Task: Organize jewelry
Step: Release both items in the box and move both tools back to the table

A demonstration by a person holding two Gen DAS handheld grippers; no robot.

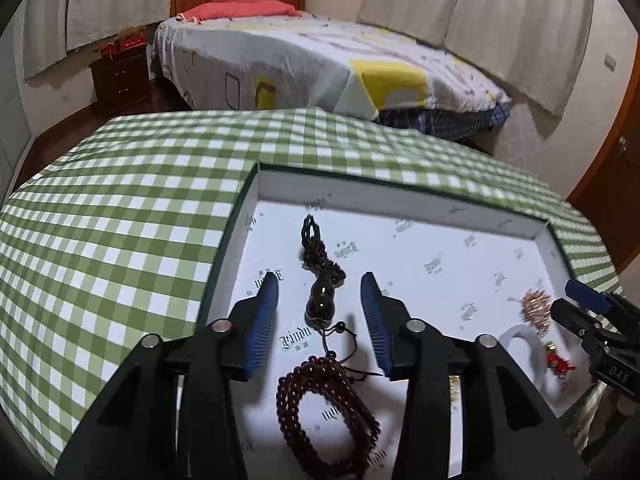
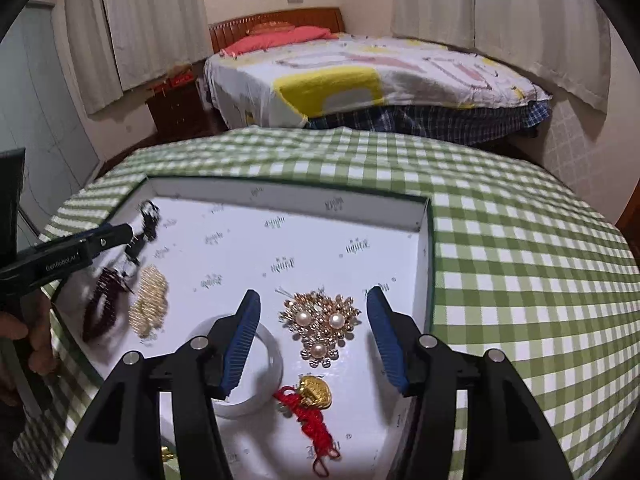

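A shallow white tray (image 1: 400, 188) (image 2: 280, 192) lies on the green checked tablecloth. My left gripper (image 1: 319, 280) is open above it, its fingers either side of a black pendant on a dark cord (image 1: 320, 300). A dark red bead bracelet (image 1: 324, 404) (image 2: 102, 304) lies just below it. My right gripper (image 2: 313, 296) is open over a gold and pearl brooch (image 2: 324, 324). A white bangle (image 2: 264, 368), a gold charm on red cord (image 2: 312, 396) and a gold chain piece (image 2: 150, 304) also lie in the tray.
The round table with the checked cloth (image 1: 120, 240) (image 2: 520, 260) extends around the tray. A bed (image 1: 320, 64) and a dark nightstand (image 1: 120, 76) stand beyond the table. Curtains cover the walls.
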